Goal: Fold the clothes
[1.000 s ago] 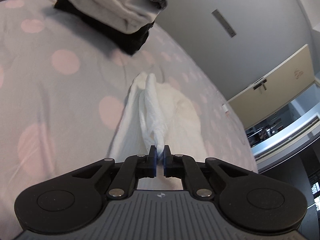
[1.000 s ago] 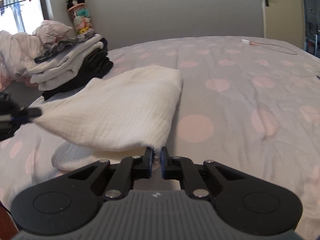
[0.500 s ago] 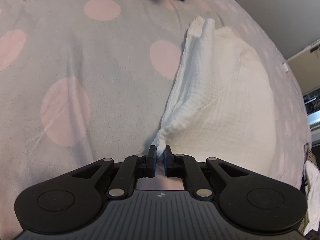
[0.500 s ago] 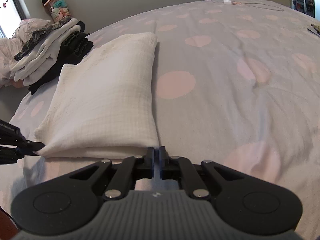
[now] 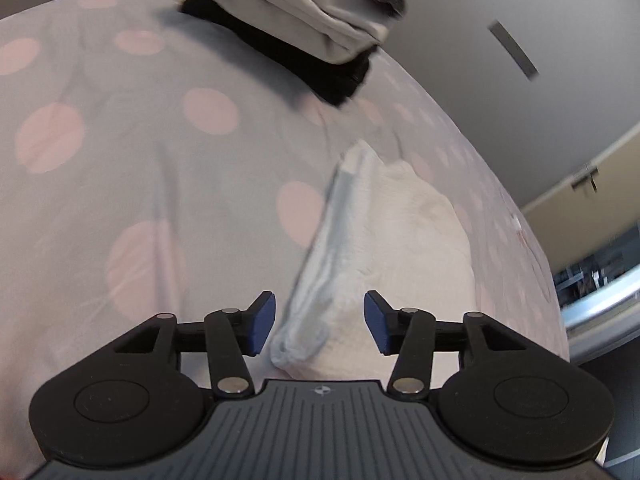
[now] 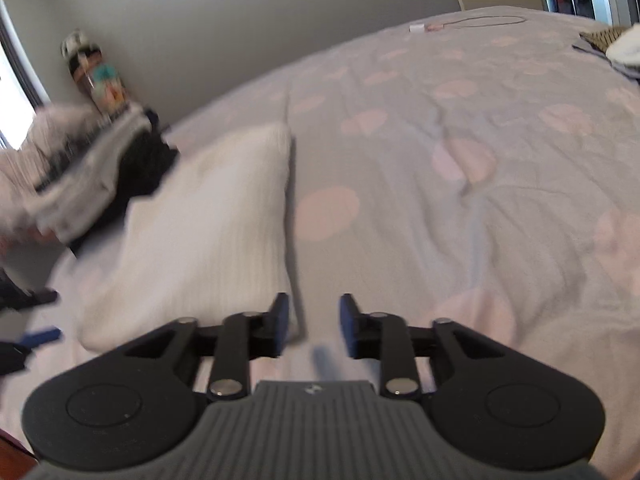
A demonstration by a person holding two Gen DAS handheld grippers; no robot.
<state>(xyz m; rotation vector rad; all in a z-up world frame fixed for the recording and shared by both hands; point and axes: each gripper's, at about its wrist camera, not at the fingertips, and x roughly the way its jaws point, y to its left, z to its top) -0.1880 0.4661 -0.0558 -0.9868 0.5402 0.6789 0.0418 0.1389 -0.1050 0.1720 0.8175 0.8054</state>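
Observation:
A white folded cloth (image 5: 392, 248) lies flat on the dotted bedsheet (image 5: 120, 152). My left gripper (image 5: 320, 322) is open, its jaws spread on either side of the cloth's near corner without holding it. In the right wrist view the same cloth (image 6: 208, 232) lies to the left. My right gripper (image 6: 313, 324) is open and empty, just right of the cloth's near right corner. The left gripper's blue fingertip (image 6: 40, 336) shows at the far left edge.
A stack of folded grey and black clothes (image 5: 316, 36) sits at the far side of the bed, also in the right wrist view (image 6: 100, 168). A toy bottle (image 6: 96, 76) stands by the wall. A cable (image 6: 468, 24) and more clothes (image 6: 612, 48) lie far right.
Both grippers have opened and let go of the white cloth, which now rests folded on the bed. Both have lifted back slightly.

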